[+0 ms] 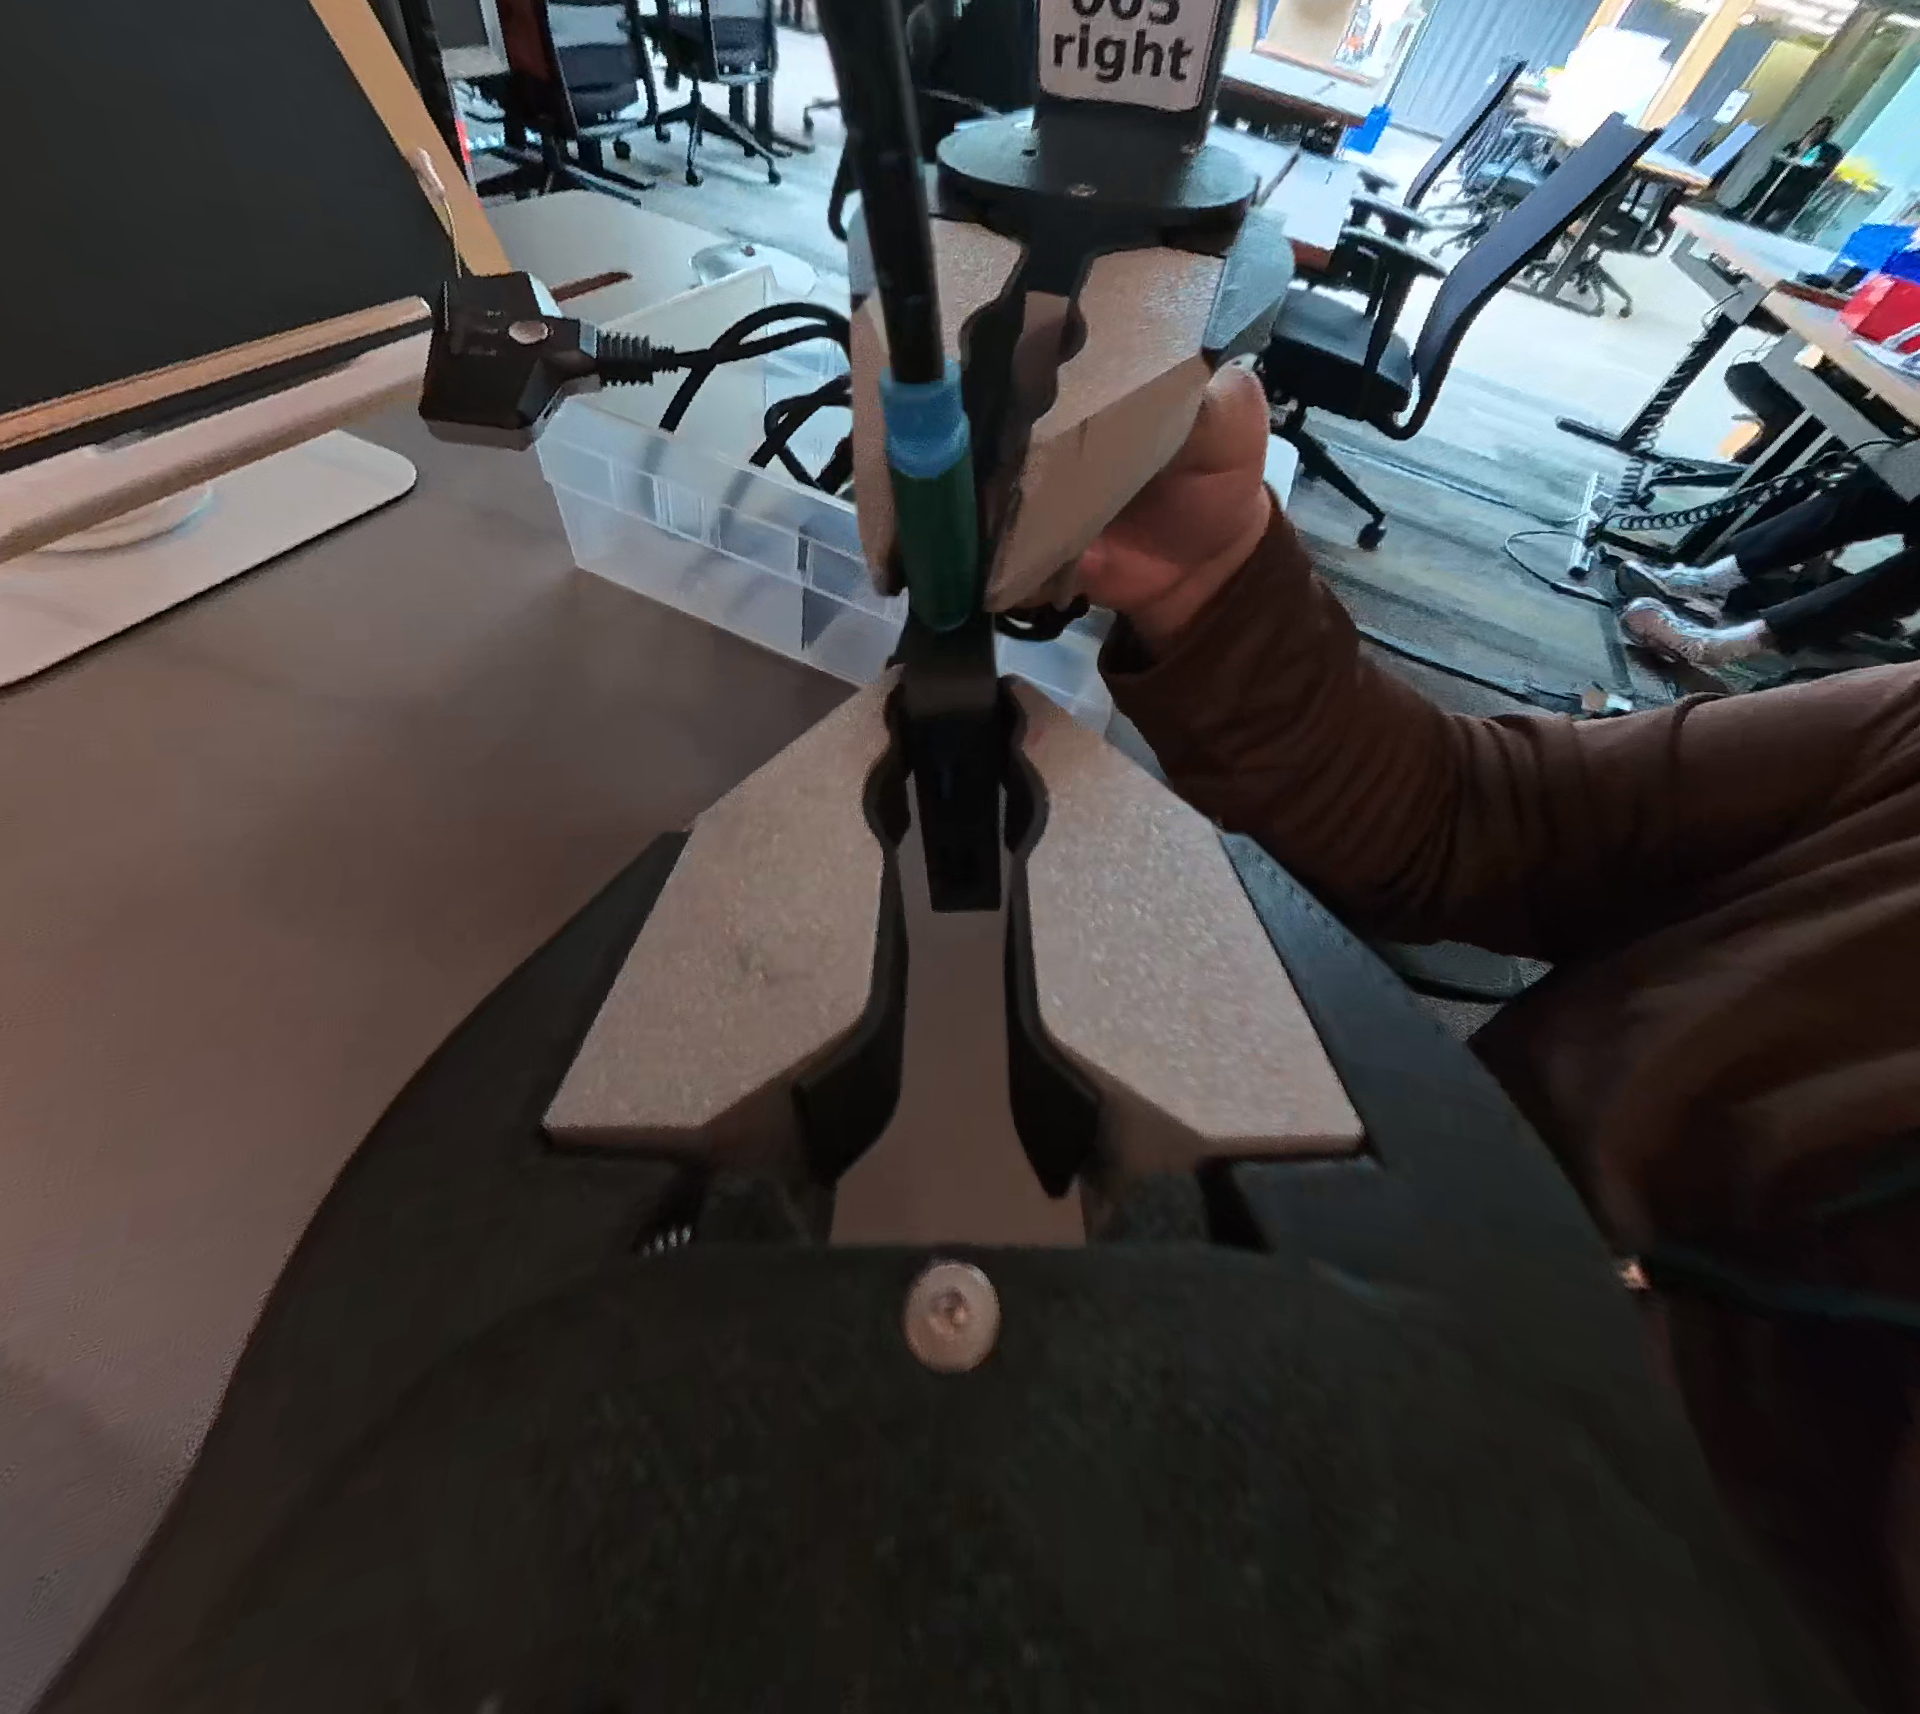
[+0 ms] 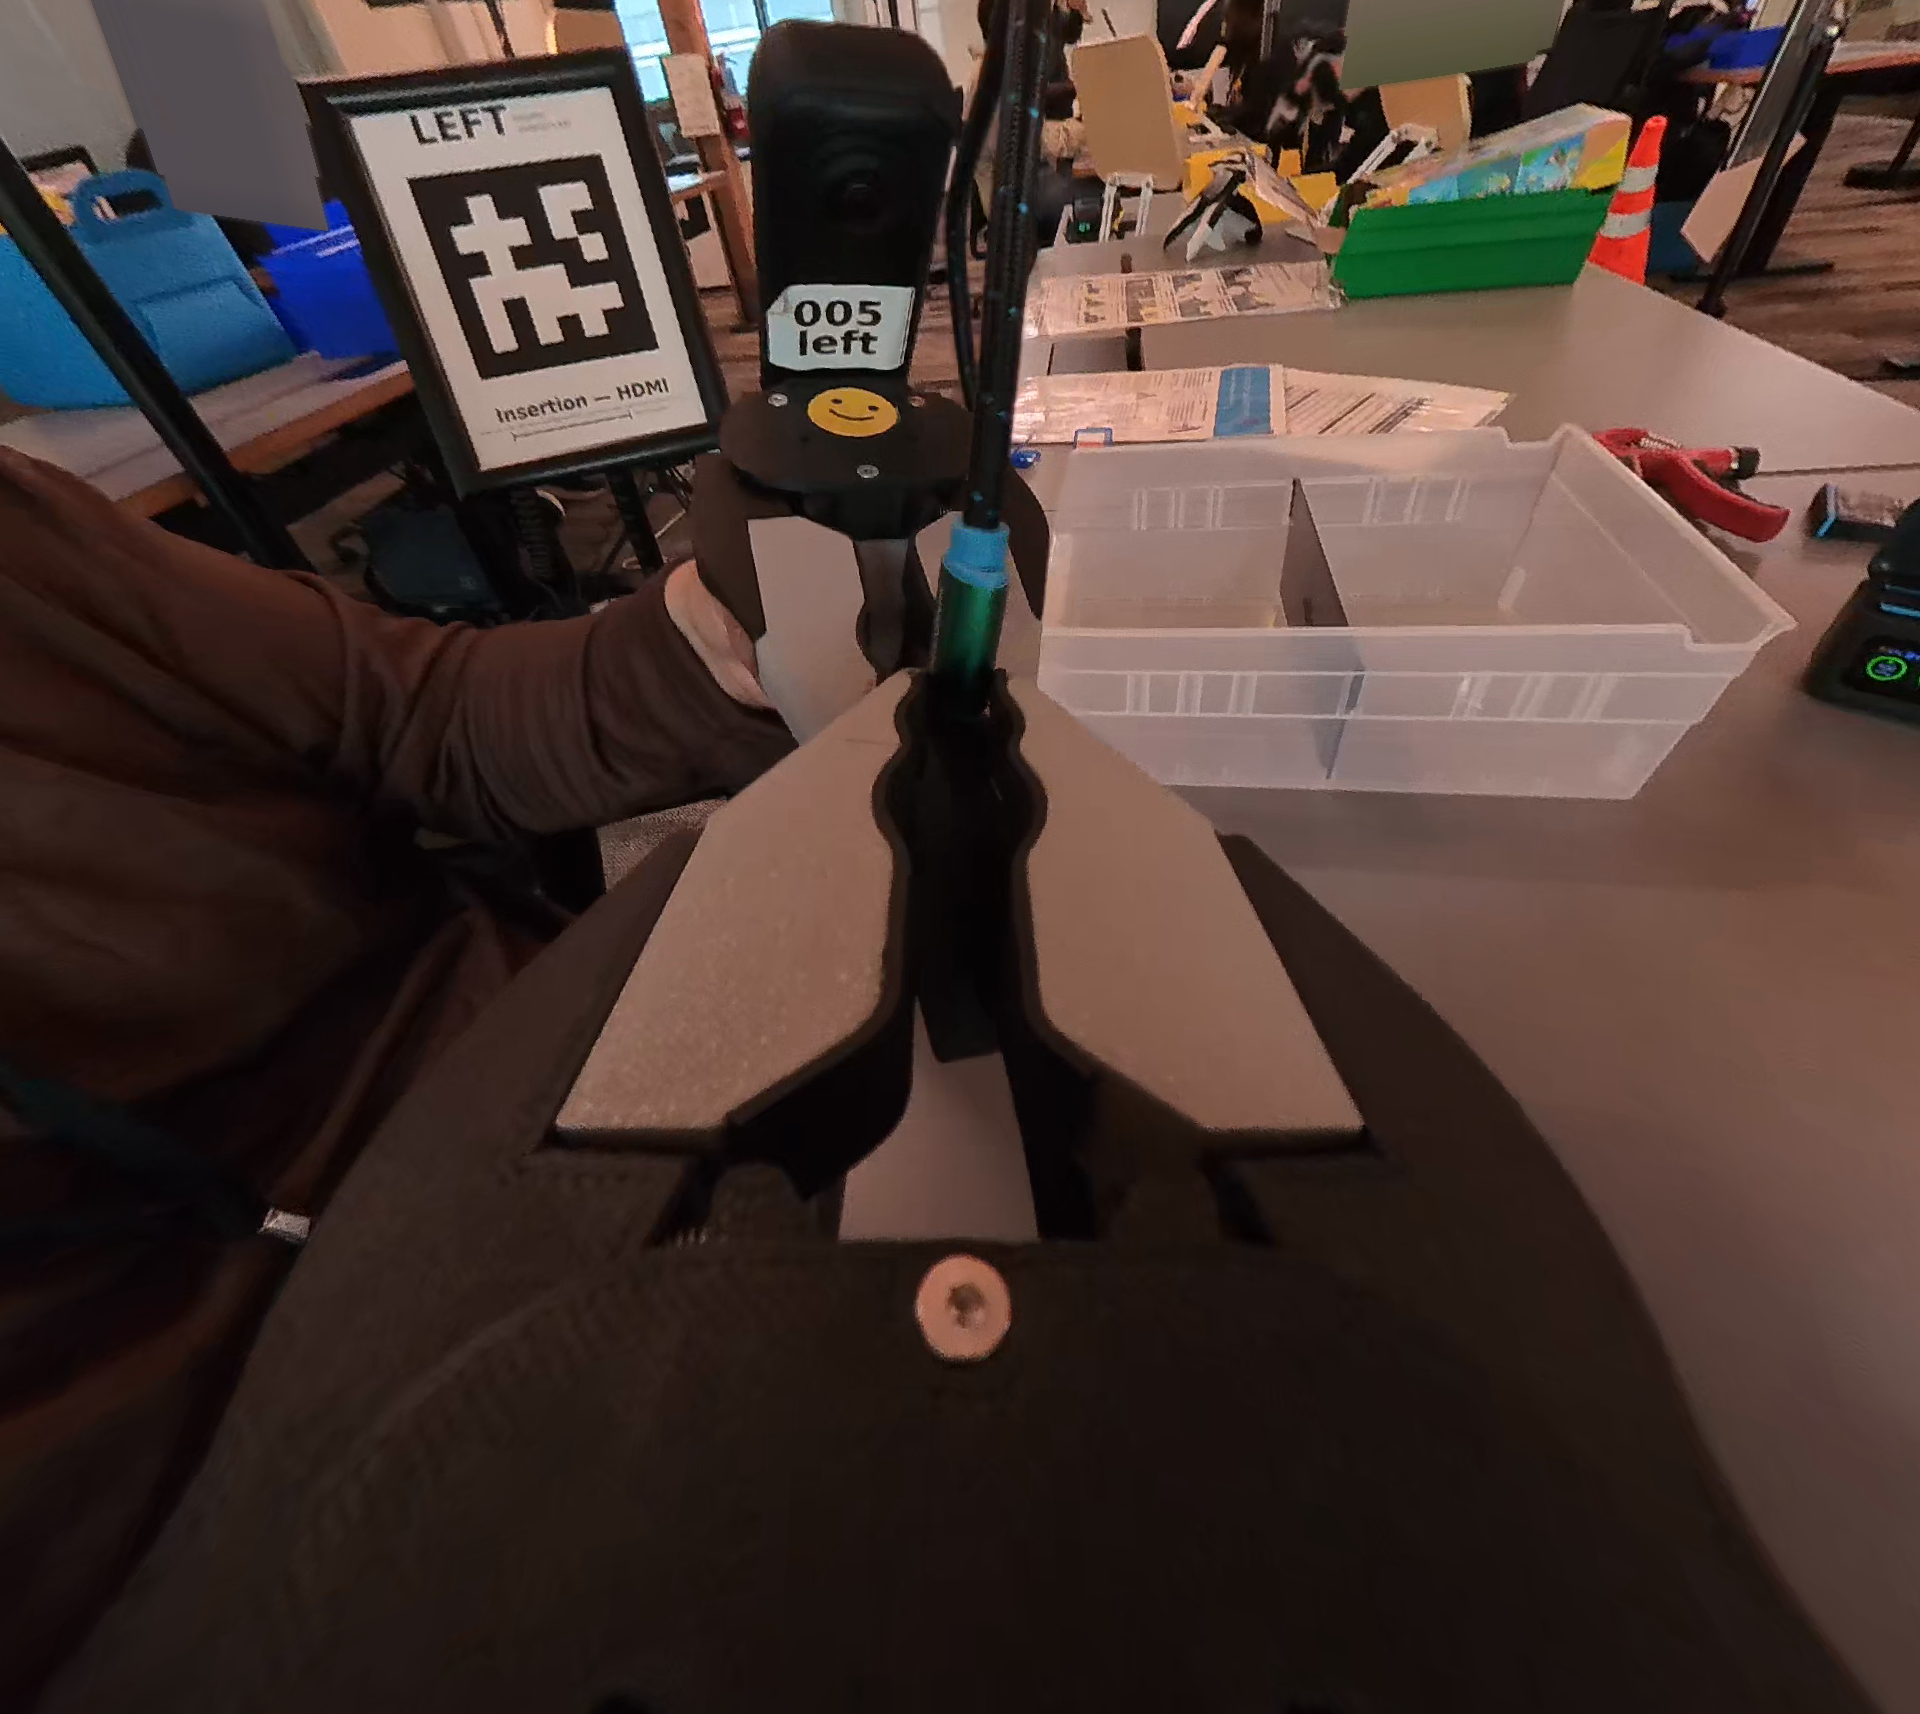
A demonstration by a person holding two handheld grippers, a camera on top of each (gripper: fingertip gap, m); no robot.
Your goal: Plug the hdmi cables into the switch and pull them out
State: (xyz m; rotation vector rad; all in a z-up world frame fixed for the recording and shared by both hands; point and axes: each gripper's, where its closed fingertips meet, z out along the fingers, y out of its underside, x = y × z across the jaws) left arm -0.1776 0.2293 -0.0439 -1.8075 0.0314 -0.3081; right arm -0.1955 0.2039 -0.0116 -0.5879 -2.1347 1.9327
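- Grey-padded and closed tight, the left gripper [image 1: 951, 729] clamps a small black block, the switch [image 1: 951, 817], between its fingers, above a brown table [image 1: 312, 833].
- Green, with a blue collar, the plug [image 1: 935, 511] of the black braided cable [image 1: 883, 106] stands on the far end of the switch; how deep it sits in the port cannot be told.
- The right gripper [image 1: 940, 594] faces the left one from the far side, its tips nearly touching the left one's, and pinches the green plug; a hand [image 1: 1184, 521] in a brown sleeve holds it.
- From the right wrist view, the right gripper [image 2: 961, 703] is clenched on the dark switch [image 2: 956, 989] and plug [image 2: 966, 615], the cable [image 2: 1003, 230] rising and arching away beside the left gripper's camera mount.
- A second black cable [image 1: 717, 355] lies coiled in a clear plastic bin [image 1: 707, 511] on the table to the far left, with a black connector block [image 1: 499, 365] at its end just left of the bin.
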